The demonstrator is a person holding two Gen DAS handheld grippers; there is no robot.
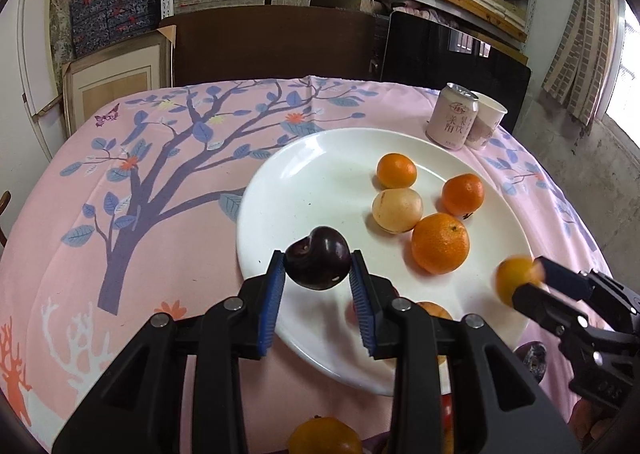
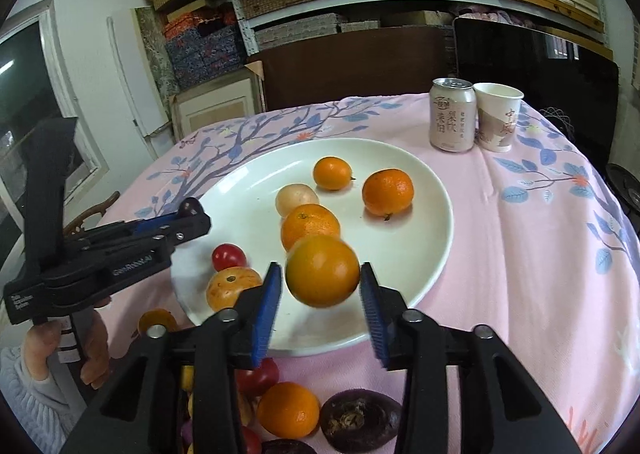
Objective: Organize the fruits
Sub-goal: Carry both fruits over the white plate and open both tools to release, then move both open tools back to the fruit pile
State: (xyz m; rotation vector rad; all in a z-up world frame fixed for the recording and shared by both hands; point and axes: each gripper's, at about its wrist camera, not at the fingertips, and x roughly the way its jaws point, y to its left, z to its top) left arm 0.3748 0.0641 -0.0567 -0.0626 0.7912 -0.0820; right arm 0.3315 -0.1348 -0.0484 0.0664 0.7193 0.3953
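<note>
Hovering over the white plate [image 1: 304, 158], a dark glossy plum [image 1: 318, 263] sits between the left gripper [image 1: 318, 274] fingers, slackened with daylight at the right pad. In the right gripper [image 2: 320, 286] a smooth round orange [image 2: 322, 271] floats blurred between released fingers, no pad touching. Both fruits could bounce on the hard glazed plate and roll off at 6 o'clock onto the cloth-covered surface [image 2: 520, 254], or knock the dimpled tangerines [image 1: 440, 248] at 2 o'clock.

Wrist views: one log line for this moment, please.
left gripper: plum between jaws, grip unclear | right gripper: open, orange between jaws | both over plate
</note>
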